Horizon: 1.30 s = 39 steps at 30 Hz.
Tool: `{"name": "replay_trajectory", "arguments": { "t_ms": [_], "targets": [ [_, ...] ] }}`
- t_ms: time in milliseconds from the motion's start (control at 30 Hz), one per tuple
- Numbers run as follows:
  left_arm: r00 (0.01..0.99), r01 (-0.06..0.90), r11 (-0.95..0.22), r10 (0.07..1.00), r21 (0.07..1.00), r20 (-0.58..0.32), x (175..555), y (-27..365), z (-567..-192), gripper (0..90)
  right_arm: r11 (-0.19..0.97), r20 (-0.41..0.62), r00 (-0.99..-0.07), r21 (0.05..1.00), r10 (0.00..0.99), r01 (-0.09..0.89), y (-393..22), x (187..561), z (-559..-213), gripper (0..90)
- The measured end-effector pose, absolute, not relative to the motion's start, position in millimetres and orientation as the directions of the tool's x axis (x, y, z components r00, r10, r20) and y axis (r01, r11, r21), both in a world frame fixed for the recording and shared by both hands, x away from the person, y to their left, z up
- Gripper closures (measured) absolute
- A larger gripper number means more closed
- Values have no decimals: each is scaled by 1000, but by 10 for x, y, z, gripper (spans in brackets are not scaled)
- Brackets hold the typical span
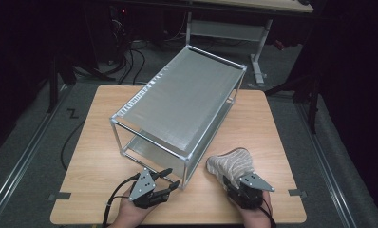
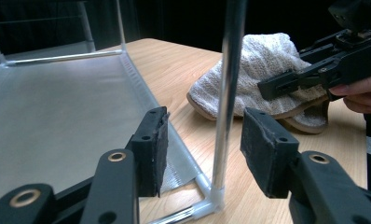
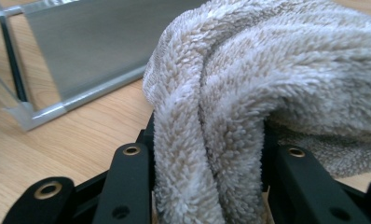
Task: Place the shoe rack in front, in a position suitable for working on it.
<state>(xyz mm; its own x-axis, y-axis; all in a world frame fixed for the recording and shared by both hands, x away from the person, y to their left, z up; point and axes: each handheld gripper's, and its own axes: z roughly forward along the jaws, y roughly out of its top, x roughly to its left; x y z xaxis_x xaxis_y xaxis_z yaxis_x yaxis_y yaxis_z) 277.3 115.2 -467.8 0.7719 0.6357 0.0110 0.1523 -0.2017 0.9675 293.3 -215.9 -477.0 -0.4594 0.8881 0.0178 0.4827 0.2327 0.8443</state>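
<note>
Slipper (image 1: 229,163) of soft plush, light and floppy.
We pinch its upper in our right gripper (image 3: 207,186); left gripper (image 2: 204,144) half-open around the rack (image 1: 177,102) post, near the table's (image 1: 272,137) front edge.

Your left hand (image 1: 130,209) comes in from the bottom edge, palm under the left gripper (image 1: 169,179), which points up and to the right across the table. Its jaws stand apart, nothing pressed between the pads (image 2: 158,149).

Your right hand (image 1: 256,211) sits at the lower right, holding the right gripper (image 1: 230,183) angled up and slightly left. Its jaws are closed on a fold of the slipper (image 3: 267,93), fabric bunched tight between them.
</note>
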Motion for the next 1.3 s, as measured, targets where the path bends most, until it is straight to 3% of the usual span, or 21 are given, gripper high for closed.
{"name": "replay_trajectory", "arguments": {
  "t_ms": [400,600,1033,1300],
  "targets": [
    [798,144,-237,602,961,29,2868,842,-4679,596,211,4,-396,842,918,497,-2362,2744,-4783,603],
    [782,120,-248,620,961,63,2875,778,-4653,788,190,9,-366,842,931,504,-2462,2667,-4784,603],
    [793,98,-271,602,958,89,2684,980,-4656,787,188,18,-403,866,915,464,-2284,2852,-4712,605],
    [773,105,-267,628,958,90,2427,1250,-4672,788,224,17,-519,890,855,397,-1810,3179,-4609,607]
  ]
}}
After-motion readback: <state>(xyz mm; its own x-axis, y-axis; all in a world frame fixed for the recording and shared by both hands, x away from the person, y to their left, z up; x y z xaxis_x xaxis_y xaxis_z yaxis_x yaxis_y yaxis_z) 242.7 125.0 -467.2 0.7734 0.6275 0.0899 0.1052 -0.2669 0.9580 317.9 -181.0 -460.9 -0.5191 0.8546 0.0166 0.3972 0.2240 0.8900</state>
